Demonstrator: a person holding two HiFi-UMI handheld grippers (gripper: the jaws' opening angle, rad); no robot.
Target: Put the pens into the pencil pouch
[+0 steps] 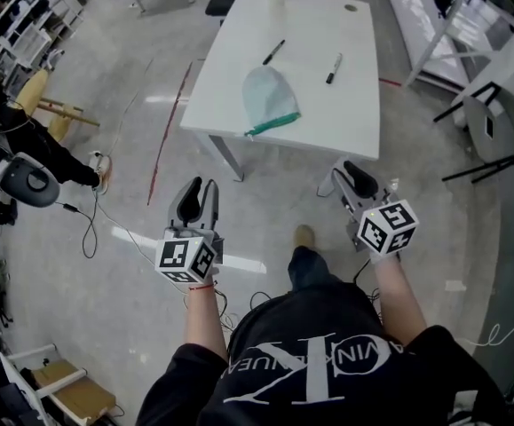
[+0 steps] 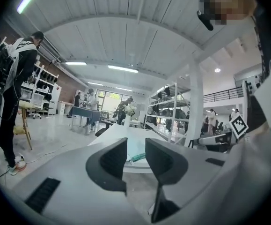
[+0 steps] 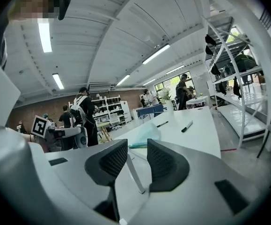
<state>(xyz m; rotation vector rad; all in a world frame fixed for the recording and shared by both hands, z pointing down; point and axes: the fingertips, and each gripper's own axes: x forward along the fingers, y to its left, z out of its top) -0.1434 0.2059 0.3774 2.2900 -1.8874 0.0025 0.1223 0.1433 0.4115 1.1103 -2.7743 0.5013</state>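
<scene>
White table (image 1: 354, 122) ahead of me carries the pale green pencil pouch (image 1: 270, 98) near its front edge, and 2 pens lie apart beyond it: the left pen (image 1: 273, 52) and the right pen (image 1: 334, 68). My left gripper (image 1: 201, 186) and right gripper (image 1: 347, 172) hang over the floor short of the table, jaws apart and empty.

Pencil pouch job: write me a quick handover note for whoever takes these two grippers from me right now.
Left gripper: jaws apart, nothing between them, held over the floor short of the table.
Right gripper: the same, open and empty.
Things: the pencil pouch lies flat near the table's middle, its green zipper edge toward you. I cannot tell whether it is zipped. The first pen lies just beyond the pouch, and the second pen lies off to the pouch's right. Both are bare on the tabletop.
Done: nothing yet.
Left: reach the table, open the pouch if needed, and put both pens in.
</scene>
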